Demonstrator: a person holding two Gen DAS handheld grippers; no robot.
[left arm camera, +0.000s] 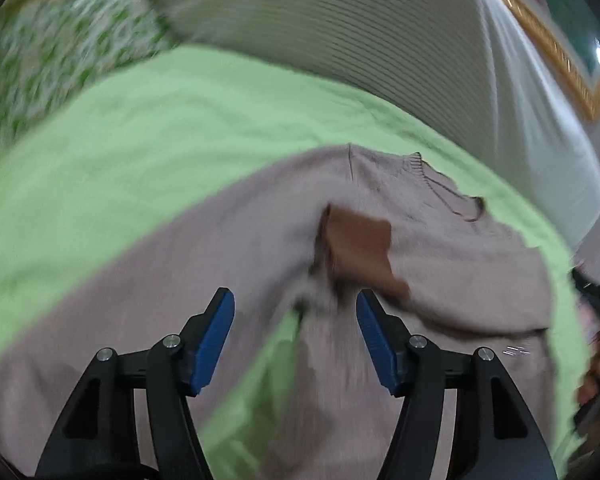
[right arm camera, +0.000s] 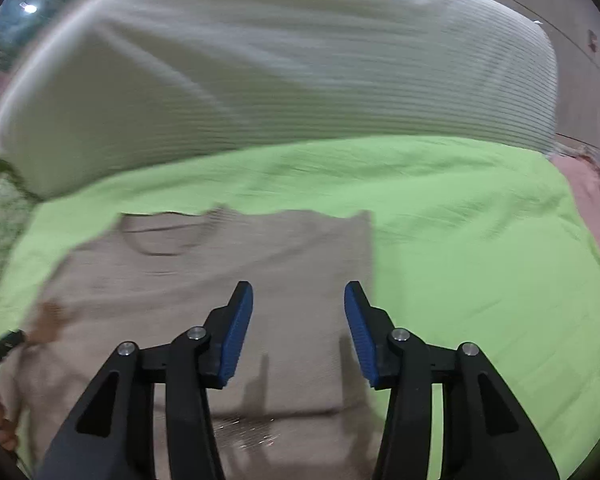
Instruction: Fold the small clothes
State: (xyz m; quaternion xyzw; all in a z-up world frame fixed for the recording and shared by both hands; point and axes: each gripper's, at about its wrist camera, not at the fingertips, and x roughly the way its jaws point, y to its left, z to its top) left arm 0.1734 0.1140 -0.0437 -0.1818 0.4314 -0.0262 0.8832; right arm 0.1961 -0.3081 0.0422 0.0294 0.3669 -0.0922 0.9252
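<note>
A beige knit sweater (left arm camera: 440,240) lies on a light green sheet (left arm camera: 160,140). A brown patch (left arm camera: 360,240) shows at its sleeve fold. My left gripper (left arm camera: 296,308) is open and empty just above the sweater where a sleeve meets the body. In the right wrist view the sweater (right arm camera: 220,280) lies flat with its neckline (right arm camera: 164,244) at the far left. My right gripper (right arm camera: 299,300) is open and empty above the sweater's right side near its edge. Both views are blurred.
A white ribbed pillow (right arm camera: 280,72) lies behind the sweater; it also shows in the left wrist view (left arm camera: 340,40). A green patterned cloth (left arm camera: 68,56) is at the far left. Pink fabric (right arm camera: 592,200) lies at the sheet's right edge (right arm camera: 500,280).
</note>
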